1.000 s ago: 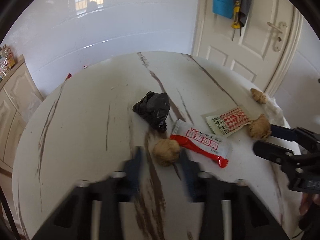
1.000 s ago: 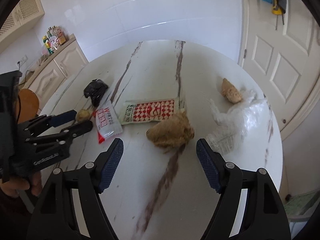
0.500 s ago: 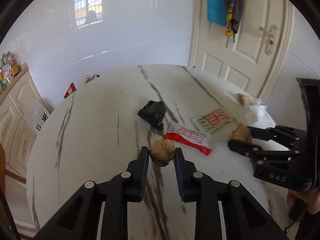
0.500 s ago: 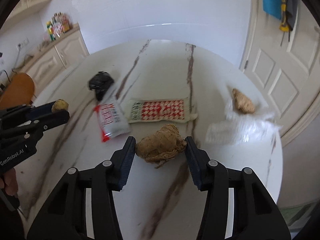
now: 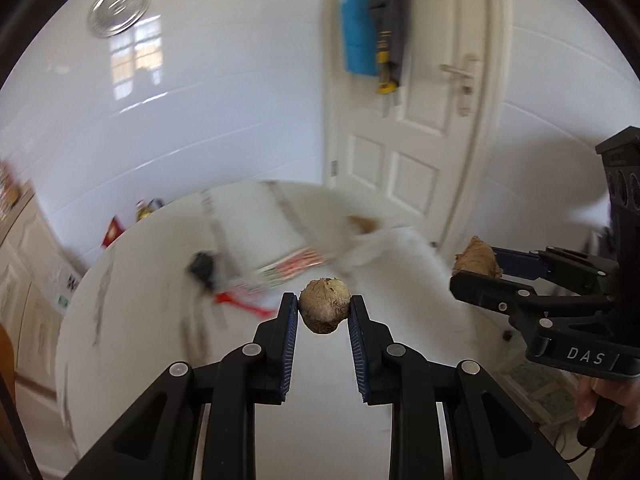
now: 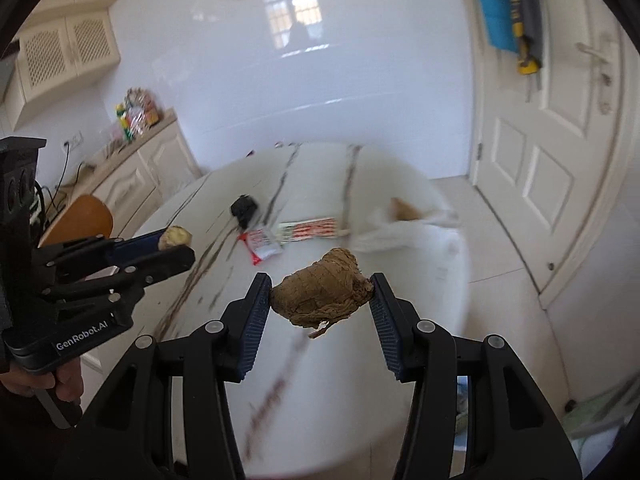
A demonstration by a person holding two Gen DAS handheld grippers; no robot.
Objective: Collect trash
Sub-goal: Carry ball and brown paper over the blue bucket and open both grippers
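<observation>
My left gripper is shut on a small tan crumpled paper ball, held in the air above the round white marble table. My right gripper is shut on a larger brown crumpled paper wad, also lifted above the table. Each gripper shows in the other's view: the right gripper at the right, the left gripper at the left. Left on the table are a black crumpled bag, a red-and-white wrapper, a checked packet, another brown wad and a clear plastic bag.
A white door with hanging cloths stands at the right. A cream cabinet with bottles and a wooden chair are at the left. The white tiled wall is behind the table.
Both grippers closed on their paper wads and lifted them off the table. The table and remaining trash now sit lower and farther away in both views.
</observation>
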